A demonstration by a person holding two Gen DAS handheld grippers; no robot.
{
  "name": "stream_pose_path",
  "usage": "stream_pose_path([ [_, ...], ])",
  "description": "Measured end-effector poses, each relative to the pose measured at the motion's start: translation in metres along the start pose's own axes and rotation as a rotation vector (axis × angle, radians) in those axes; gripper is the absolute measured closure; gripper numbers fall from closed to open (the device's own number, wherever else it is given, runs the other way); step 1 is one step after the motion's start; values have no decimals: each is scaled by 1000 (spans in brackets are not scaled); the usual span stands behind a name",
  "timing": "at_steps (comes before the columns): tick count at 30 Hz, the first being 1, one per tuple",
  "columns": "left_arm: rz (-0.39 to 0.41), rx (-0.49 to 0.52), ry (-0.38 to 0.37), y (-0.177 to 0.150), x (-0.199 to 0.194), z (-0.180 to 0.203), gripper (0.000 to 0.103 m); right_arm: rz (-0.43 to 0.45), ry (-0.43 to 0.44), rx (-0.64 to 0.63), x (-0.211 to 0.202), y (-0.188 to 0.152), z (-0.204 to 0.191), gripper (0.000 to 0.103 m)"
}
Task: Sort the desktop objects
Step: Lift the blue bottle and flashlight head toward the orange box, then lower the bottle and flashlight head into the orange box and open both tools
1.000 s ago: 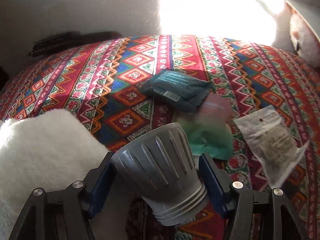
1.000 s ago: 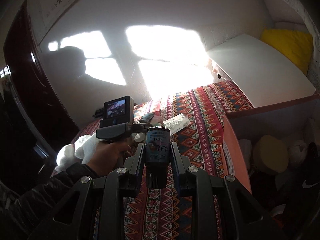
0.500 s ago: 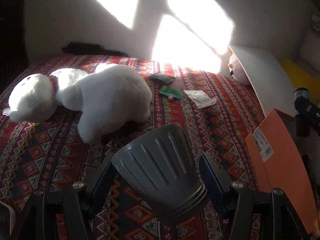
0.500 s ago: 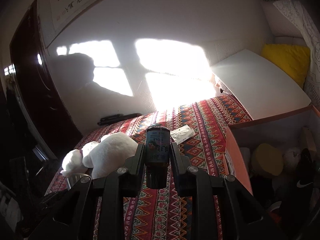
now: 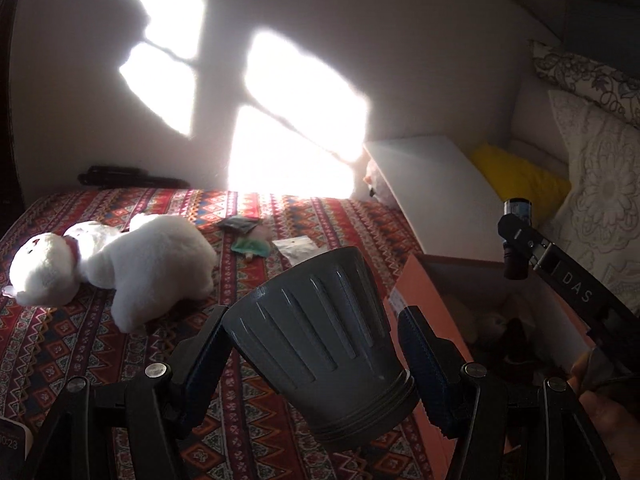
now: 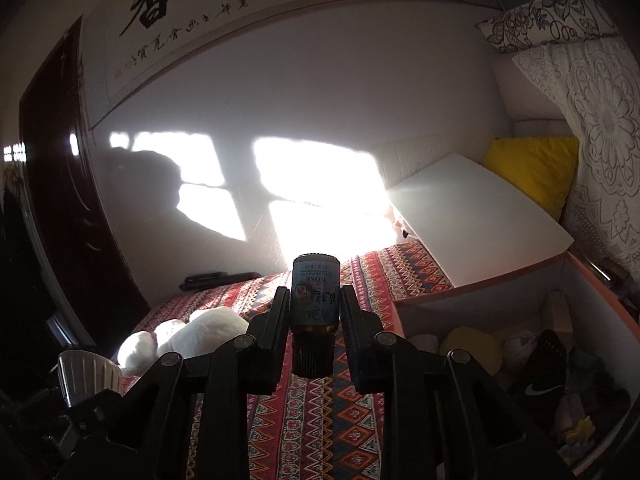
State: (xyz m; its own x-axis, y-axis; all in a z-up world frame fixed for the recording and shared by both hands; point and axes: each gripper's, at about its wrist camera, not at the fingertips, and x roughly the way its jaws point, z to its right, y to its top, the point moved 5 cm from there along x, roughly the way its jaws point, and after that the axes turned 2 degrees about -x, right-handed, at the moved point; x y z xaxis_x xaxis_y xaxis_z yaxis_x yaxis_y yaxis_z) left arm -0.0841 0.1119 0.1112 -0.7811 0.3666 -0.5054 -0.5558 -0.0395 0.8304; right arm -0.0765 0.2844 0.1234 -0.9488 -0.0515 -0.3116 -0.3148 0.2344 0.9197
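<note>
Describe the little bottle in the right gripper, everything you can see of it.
The small bottle is dark brown, glass by the look of it, with a ribbed dark cap and a blue and white printed label. It is held upside down, cap toward the camera, between the right gripper pads, in the air above the patterned cloth, beside the orange box.

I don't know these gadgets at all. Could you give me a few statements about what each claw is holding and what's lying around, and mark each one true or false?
1. The left gripper holds a grey ribbed cup. True.
2. The right gripper is empty. False: it is clamped on a small dark bottle, cap towards the camera.
3. A white plush toy lies on the patterned cloth. True.
4. The orange box has nothing in it. False: several things lie inside, among them a dark item with a white swoosh.
5. A yellow cushion sits beyond the box. True.
</note>
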Motion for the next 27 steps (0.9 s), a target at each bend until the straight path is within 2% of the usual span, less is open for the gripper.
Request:
stream_pose_path([
  [5,1,90,-108,13,17,86,32,69,-117,63,-30,18,71,76],
  [10,-21,213,-207,11,56,176,32,102,-264,164,-62,20,161,76],
  [13,-53,302,-190,0,93,213,32,95,-317,237,-73,14,209,76],
  [16,-95,324,-162,-9,122,228,31,77,-349,268,-75,8,239,76],
  [17,-95,318,-155,-10,125,227,25,61,-343,274,-72,5,244,73],
  [18,-93,310,-148,-11,126,225,16,46,-337,279,-68,3,249,66],
  [19,-91,302,-142,-12,128,223,11,30,-333,293,-66,1,253,56],
  [20,-89,295,-136,-13,129,220,7,15,-329,306,-63,-2,257,31],
  [21,-87,287,-130,-14,130,218,7,16,-336,305,-63,-2,258,20],
  [27,-100,229,-100,-13,128,192,6,31,-358,309,-65,-1,260,20],
])
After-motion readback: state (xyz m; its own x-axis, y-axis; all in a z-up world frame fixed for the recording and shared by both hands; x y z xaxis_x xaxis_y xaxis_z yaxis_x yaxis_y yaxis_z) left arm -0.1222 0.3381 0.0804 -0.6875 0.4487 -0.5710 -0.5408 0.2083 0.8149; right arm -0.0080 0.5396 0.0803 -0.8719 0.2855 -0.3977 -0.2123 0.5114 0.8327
